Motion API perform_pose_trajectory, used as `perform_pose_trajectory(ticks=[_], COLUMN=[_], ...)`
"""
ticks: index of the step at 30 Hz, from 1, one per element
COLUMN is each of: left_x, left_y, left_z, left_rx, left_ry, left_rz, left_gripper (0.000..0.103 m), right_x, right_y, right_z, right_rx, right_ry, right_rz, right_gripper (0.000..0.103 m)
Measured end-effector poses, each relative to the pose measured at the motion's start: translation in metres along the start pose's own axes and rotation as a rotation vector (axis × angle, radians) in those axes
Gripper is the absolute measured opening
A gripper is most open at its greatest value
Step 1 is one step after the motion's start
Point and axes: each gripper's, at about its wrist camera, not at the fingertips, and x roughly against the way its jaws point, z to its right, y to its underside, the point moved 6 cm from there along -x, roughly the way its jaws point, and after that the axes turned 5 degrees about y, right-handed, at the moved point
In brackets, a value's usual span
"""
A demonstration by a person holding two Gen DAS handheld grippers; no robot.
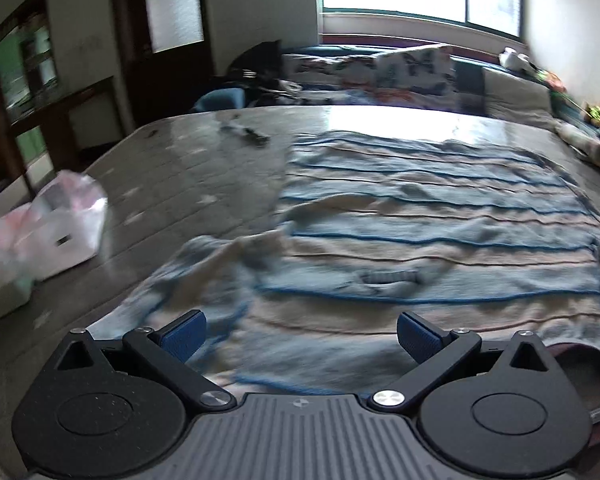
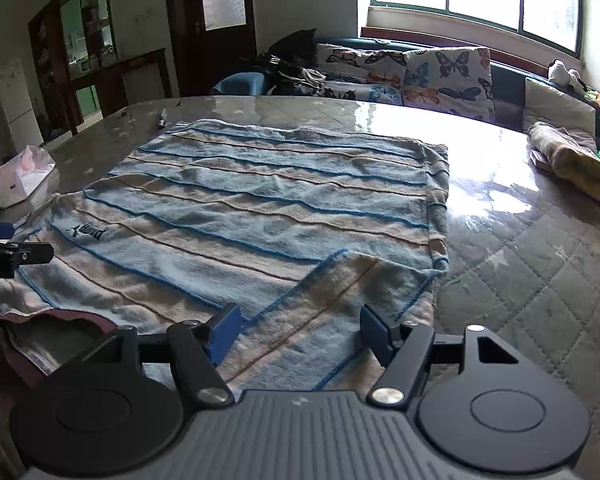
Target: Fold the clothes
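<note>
A blue and beige striped shirt [image 2: 260, 208] lies flat on the quilted table [image 2: 520, 264], collar near me. Its right sleeve [image 2: 332, 308] is folded in over the body. In the left wrist view the shirt [image 1: 420, 232] fills the middle, and its left sleeve [image 1: 204, 272] lies rumpled at the left. My left gripper [image 1: 300, 336] is open and empty, just above the shirt's near left part. My right gripper [image 2: 300, 334] is open and empty, over the folded right sleeve. The left gripper's fingers [image 2: 4, 256] show at the left edge of the right wrist view.
A white and pink plastic bag [image 1: 48, 232] sits at the table's left. A dark pen [image 2: 162, 118] lies beyond the shirt. Folded yellowish cloth [image 2: 572, 160] lies at the table's right. Butterfly cushions [image 2: 420, 72] on a sofa stand behind the table.
</note>
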Motion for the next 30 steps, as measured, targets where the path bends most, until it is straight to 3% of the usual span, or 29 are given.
perform_pose_trajectory(ticks=[7,12,18,24,28,30], left_x=[0.012,0.022,0.022,0.019,0.019,0.019], left_y=[0.011,0.018,0.023,0.025,0.023,0.021], left_z=[-0.045,-0.078,-0.104,-0.109,-0.109,-0.111], left_rx=[0.099,0.191,0.283,0.312,0.308,0.315], left_ry=[-0.094,-0.175,-0.208,-0.198,-0.168,-0.148], left_rz=[0.005,0.014,-0.002,-0.005,0.016,0.027], left_gripper=[0.102,0.095,0.079,0.061,0.026,0.017], right_x=[-0.004,-0.005,-0.005,-0.005,-0.004,-0.004], right_y=[0.004,0.003,0.003,0.003,0.003,0.002], right_z=[-0.006,-0.006,-0.007,-0.008,-0.008,-0.008], right_rx=[0.003,0.002,0.0,0.001,-0.001,0.0], right_ry=[0.004,0.005,0.004,0.004,0.005,0.004], right_rz=[-0.015,-0.015,-0.013,-0.013,-0.011,-0.01], right_gripper=[0.076,0.077,0.079,0.079,0.079,0.079])
